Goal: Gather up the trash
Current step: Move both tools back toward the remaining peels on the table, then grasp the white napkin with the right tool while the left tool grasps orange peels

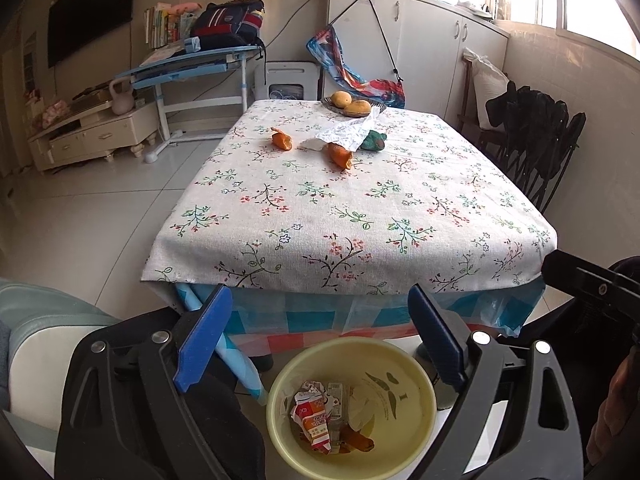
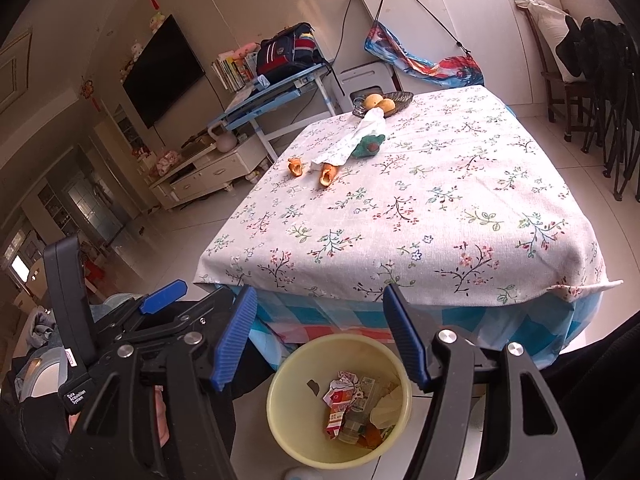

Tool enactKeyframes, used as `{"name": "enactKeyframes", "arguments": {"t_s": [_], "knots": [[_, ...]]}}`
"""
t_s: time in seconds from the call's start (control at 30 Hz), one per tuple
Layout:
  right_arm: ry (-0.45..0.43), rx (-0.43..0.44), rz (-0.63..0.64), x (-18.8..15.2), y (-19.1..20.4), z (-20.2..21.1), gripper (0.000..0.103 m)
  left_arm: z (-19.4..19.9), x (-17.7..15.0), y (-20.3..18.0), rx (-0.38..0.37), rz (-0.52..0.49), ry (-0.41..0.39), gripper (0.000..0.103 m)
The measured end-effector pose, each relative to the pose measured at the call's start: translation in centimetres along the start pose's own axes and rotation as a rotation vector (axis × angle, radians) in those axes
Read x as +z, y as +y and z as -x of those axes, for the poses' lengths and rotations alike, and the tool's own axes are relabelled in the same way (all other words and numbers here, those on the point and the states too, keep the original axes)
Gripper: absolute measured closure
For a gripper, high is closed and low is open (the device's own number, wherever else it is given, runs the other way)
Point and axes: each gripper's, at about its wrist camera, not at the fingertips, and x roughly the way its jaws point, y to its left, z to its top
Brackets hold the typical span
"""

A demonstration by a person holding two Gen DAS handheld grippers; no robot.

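Observation:
A yellow bin (image 1: pixel 412 420) (image 2: pixel 292 400) stands on the floor against the table's near edge. It holds a crumpled red-and-white carton (image 1: pixel 312 412) (image 2: pixel 338 400), other wrappers and orange peel. My left gripper (image 1: pixel 319 290) hangs open above the bin with nothing between its blue pads. Beside it, my right gripper (image 2: pixel 320 289) is also open and empty over the bin. At the far end of the floral tablecloth (image 1: pixel 360 216) (image 2: pixel 440 208) lie two orange peels (image 1: pixel 282 139) (image 2: pixel 296 167), a white crumpled paper (image 1: pixel 348 132) (image 2: pixel 356 140) and a green wrapper (image 1: pixel 372 141) (image 2: pixel 370 145).
A basket of yellow fruit (image 1: pixel 354 104) (image 2: pixel 382 102) sits at the table's far edge. Black folding chairs (image 1: pixel 536 140) lean at the right wall. A pale cushioned seat (image 1: pixel 40 328) is at my left. A blue desk (image 1: pixel 192 64) and a cabinet (image 1: pixel 92 128) stand beyond.

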Motion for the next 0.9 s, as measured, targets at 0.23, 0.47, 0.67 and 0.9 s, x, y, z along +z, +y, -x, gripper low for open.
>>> {"name": "enactKeyframes", "arguments": {"t_s": [0.23,0.47,0.67,0.9], "knots": [[0.001,0.015,-0.01,1.6,-0.3,-0.8,0.039,0.2,0.4,0.8,-0.022,0.048,-0.012,0.016],[0.021,0.01,0.0,3.6,-0.7,-2.8,0.038,-0.5,1.7,1.3,-0.027,0.051,-0.029,0.015],[0.044,0.03,-0.022,5.6,-0.9,-5.6,0.038,-2.4,4.1,3.1,-0.008,0.097,-0.043,0.015],[0.054,0.021,-0.001,9.2,-0.7,-9.3,0.037,-5.2,7.2,5.3,0.004,0.141,-0.061,0.015]]}}
